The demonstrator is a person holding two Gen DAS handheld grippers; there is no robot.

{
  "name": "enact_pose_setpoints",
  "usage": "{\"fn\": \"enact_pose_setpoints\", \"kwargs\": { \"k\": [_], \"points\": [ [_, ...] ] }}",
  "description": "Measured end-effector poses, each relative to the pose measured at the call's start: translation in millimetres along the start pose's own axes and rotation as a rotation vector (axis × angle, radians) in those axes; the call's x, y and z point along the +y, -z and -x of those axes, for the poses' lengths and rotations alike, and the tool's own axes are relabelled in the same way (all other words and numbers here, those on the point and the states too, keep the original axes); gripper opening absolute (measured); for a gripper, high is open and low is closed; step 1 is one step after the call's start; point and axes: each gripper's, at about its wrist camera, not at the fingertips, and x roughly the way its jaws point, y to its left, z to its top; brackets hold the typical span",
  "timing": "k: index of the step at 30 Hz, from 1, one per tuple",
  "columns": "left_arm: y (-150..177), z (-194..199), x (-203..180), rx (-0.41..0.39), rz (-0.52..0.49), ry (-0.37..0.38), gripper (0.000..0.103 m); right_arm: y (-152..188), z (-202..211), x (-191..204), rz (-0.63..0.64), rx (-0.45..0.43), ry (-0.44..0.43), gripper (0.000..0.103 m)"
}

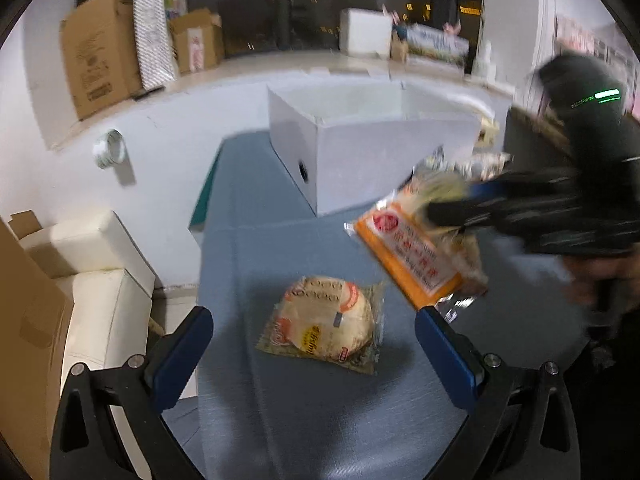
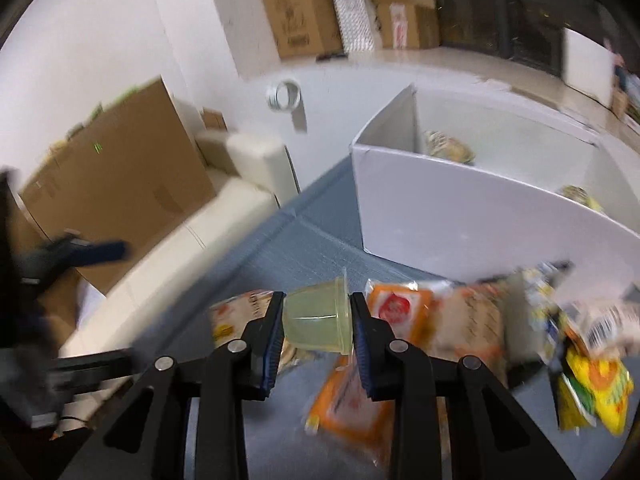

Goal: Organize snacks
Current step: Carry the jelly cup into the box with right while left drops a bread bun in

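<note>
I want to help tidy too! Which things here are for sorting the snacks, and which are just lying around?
For the job:
pale green plastic jelly cup, pinched in the right gripper
round flatbread in clear wrapper, ahead of the open left gripper
orange snack packet
white divided box

Just lying about:
brown cardboard boxes
cream cushioned sofa

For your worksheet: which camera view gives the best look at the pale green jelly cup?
The right wrist view: the jelly cup sits centred and near, clamped on its side by the right gripper. In the left wrist view, motion blur and that gripper hide it.
</note>
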Motion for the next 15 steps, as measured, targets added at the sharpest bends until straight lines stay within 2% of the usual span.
{"fn": "enact_pose_setpoints", "kwargs": {
  "k": [4,6,7,8,10,13,14,15],
  "points": [
    [-2.5,-38.3,-10.2,0.077,-0.069,0.013,0.103,26.8,44.7,-5.0,-0.046,-0.050,-0.015,0.034],
    [-4.8,-57.6,-12.8,0.123,-0.097,0.029,0.103,36.6,52.0,-6.1,-0.072,-0.062,-0.009,0.034],
    [-5.6,-64.1,-13.5,0.139,-0.107,0.013,0.103,44.6,60.5,-9.8,-0.095,-0.065,-0.013,0.034],
    [-6.4,-70.8,-15.6,0.150,-0.121,-0.006,0.103,50.7,65.5,-13.0,-0.109,-0.068,-0.012,0.034],
    [-6.2,-82.1,-19.0,0.163,-0.140,0.028,0.103,62.4,72.3,-17.5,-0.139,-0.071,-0.001,0.034],
    [-2.8,-96.9,-22.4,0.198,-0.160,0.008,0.103,82.1,84.6,-25.1,-0.183,-0.079,0.010,0.034],
    [-2.3,-96.8,-22.1,0.184,-0.163,0.016,0.102,86.4,86.9,-27.4,-0.200,-0.082,0.013,0.034],
    [-3.0,-95.9,-21.2,0.179,-0.161,0.026,0.095,89.8,90.3,-30.2,-0.216,-0.087,0.018,0.034]
  ]
}}
